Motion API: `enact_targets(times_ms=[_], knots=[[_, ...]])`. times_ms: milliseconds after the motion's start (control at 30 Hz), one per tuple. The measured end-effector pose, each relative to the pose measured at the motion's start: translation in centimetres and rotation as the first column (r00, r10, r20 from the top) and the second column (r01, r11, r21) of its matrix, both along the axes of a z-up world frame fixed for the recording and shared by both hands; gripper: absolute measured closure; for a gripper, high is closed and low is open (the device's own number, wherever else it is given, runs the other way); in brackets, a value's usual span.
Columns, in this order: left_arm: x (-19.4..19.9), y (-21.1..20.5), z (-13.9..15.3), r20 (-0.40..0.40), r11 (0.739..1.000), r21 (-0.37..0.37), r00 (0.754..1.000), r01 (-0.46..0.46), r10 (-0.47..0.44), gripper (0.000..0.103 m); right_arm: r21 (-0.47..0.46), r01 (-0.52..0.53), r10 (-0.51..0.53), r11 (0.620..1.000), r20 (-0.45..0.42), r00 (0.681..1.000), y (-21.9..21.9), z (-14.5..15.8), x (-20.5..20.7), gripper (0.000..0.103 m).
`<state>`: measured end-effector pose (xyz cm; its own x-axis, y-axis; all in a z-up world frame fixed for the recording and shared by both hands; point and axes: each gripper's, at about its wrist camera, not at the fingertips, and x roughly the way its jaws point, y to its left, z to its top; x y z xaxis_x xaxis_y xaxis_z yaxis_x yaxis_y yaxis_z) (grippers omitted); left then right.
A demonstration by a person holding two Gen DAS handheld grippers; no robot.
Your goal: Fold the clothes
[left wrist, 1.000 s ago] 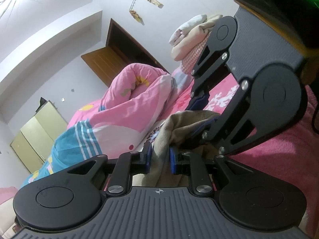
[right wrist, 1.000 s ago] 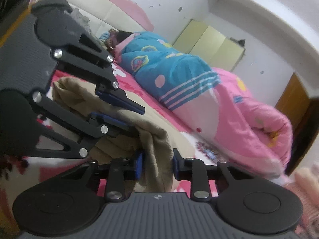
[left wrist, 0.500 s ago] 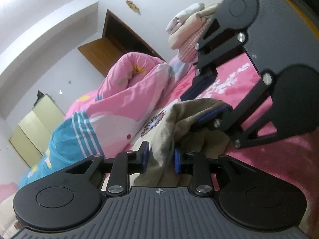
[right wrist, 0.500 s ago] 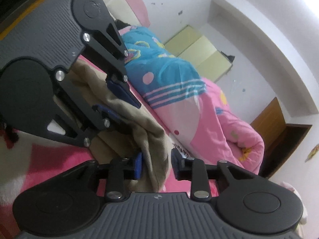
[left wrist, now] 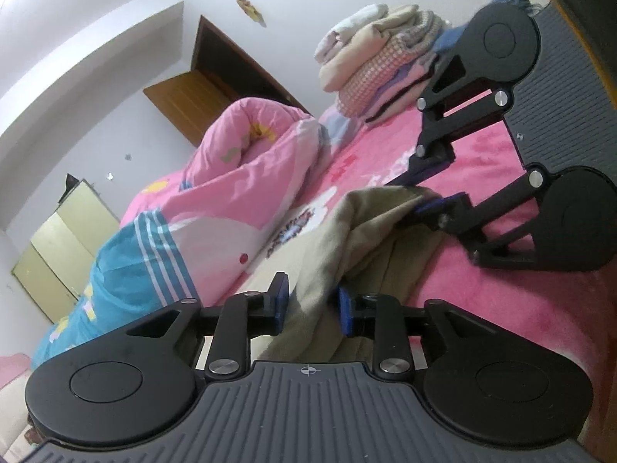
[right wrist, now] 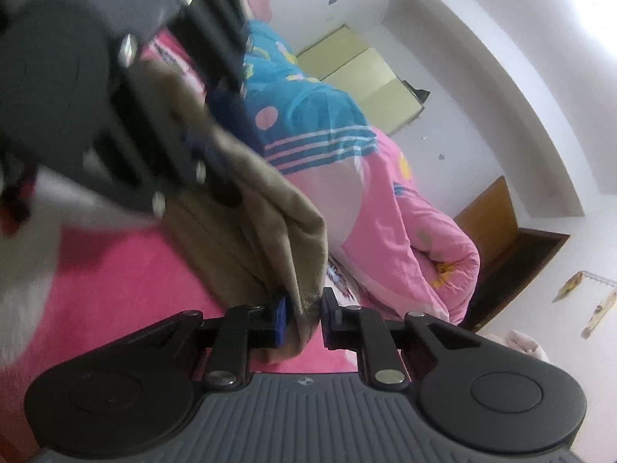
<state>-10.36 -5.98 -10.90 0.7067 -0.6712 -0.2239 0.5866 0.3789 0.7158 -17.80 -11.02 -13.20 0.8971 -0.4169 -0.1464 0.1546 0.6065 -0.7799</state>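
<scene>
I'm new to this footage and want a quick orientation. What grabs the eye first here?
A tan garment hangs bunched between the two tools, over a bright pink bedspread. The left tool is opening and the right tool is closing, each with cloth between its pads. Behind lie a rolled pink-and-blue quilt and a stack of folded clothes at the bed's far end.
</scene>
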Motion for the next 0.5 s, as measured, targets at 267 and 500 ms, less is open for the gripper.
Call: enact_targets(times_ms=[267,500], knots=[[-0.1,0.3,-0.9,0.03,0.999,-0.023,0.999,-0.04,0.041,0.076,0.156,-0.148,0.152,0.977,-0.014,0.988,-1.1,3.0,-2.8,0.061],[-0.4,0.7,-1.0,0.055,1.0,-0.02,0.998,-0.019,0.02,0.077,0.205,-0.288,0.299,0.935,-0.025,0.954,-1.5,6.3,-1.5,0.053]])
